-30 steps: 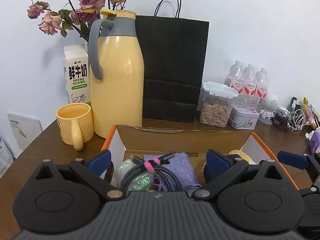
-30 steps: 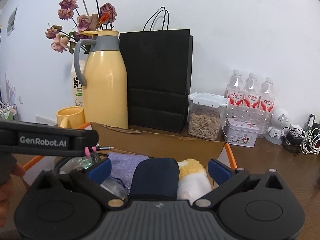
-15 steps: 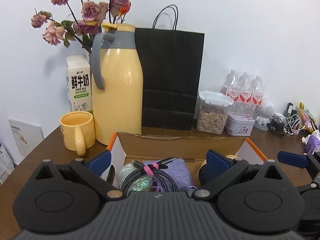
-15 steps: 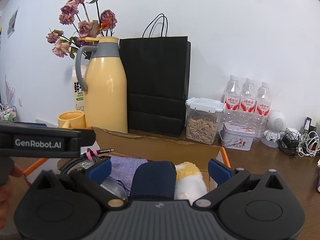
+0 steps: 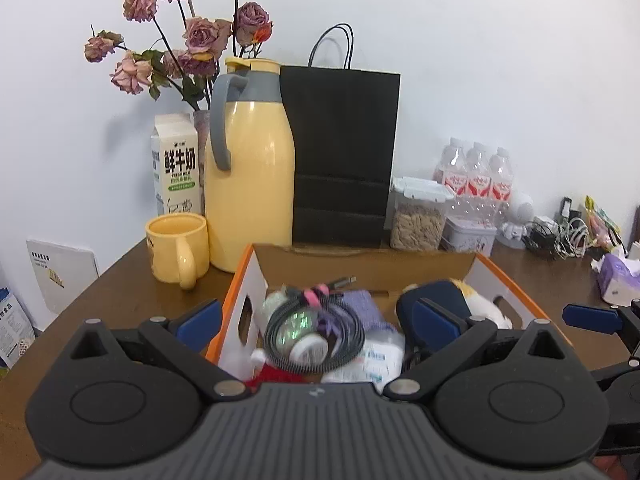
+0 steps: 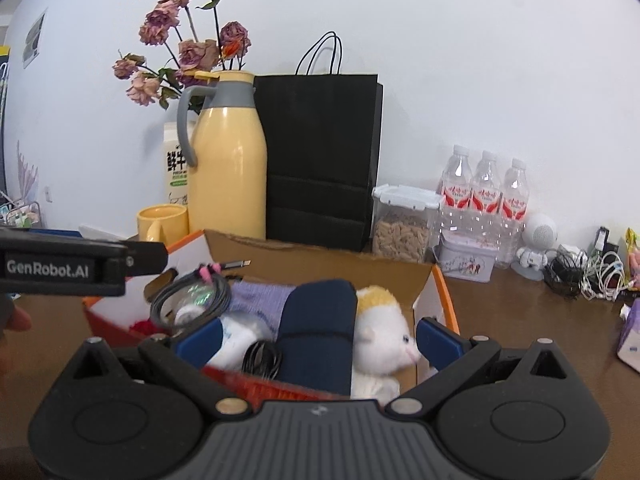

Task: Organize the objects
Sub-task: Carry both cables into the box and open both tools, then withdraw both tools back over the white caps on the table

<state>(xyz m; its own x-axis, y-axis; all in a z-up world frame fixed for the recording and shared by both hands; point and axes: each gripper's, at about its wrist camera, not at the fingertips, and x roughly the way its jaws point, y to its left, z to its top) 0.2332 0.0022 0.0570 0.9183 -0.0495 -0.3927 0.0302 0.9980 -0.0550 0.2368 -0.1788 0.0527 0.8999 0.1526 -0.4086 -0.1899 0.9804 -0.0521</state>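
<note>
An open cardboard box (image 5: pixel 360 264) with orange edges stands on the brown table, below both grippers. In it lie a coiled black cable (image 5: pixel 276 332) with a pink tie, a purple cloth (image 5: pixel 360 304), a small bottle, a dark blue pouch (image 6: pixel 320 328) and a white and yellow plush toy (image 6: pixel 380 328). My left gripper (image 5: pixel 316 320) hangs open over the box's left half, above the cable and apart from it. Over the right half, my right gripper (image 6: pixel 318 340) is open too, with the pouch and plush showing between its fingers below.
Behind the box stand a yellow thermos (image 5: pixel 248 180), a yellow mug (image 5: pixel 176 248), a milk carton (image 5: pixel 176 168), dried roses, a black paper bag (image 5: pixel 344 152), a seed jar (image 5: pixel 416 220), a tin and three water bottles (image 6: pixel 484 196). Tangled cables (image 6: pixel 584 272) and a purple tissue pack (image 5: pixel 616 280) lie right.
Both grippers have risen and drawn back from the box, so more of its contents shows. Both stay open; the cable stays in the box.
</note>
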